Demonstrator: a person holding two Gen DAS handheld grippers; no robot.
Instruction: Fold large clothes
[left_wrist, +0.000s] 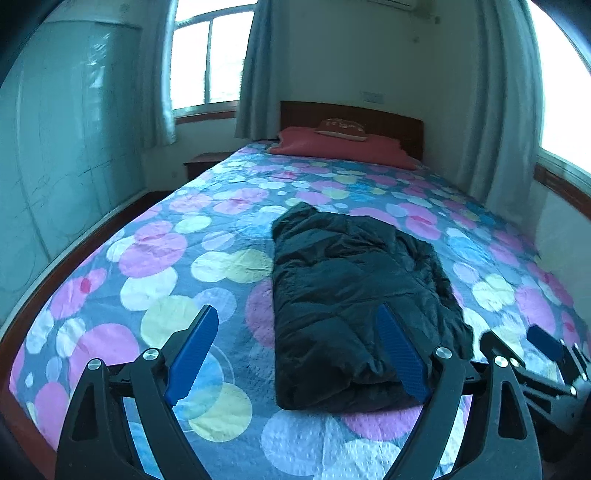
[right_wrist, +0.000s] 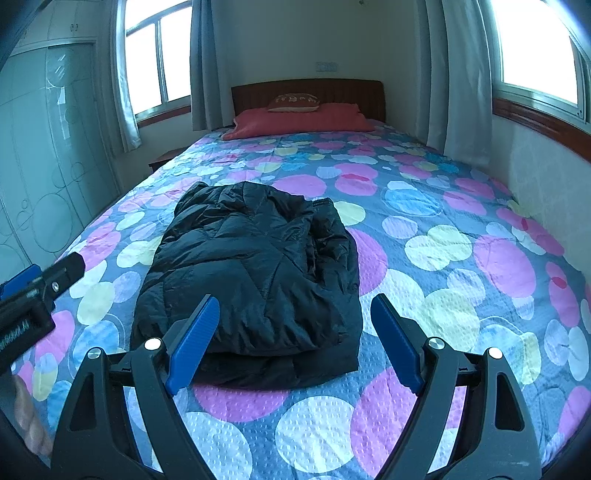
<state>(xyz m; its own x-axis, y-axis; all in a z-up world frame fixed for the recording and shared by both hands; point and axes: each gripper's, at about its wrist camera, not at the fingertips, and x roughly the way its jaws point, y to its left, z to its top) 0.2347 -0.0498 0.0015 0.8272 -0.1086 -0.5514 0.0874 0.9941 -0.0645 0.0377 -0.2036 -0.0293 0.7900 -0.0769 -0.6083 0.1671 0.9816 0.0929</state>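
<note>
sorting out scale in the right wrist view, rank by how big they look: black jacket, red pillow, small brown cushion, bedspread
1. bedspread, fills most of the view
2. black jacket
3. red pillow, though it lies far from the camera, so its true size against the jacket is unsure
4. small brown cushion

Bed (right_wrist: 424, 236) under a bedspread (right_wrist: 443, 295) of coloured circles; folded black padded jacket (right_wrist: 251, 269) lying near the foot, 1 red pillow (right_wrist: 299, 120) at the headboard, small cushion (right_wrist: 293, 102) on top.
</note>
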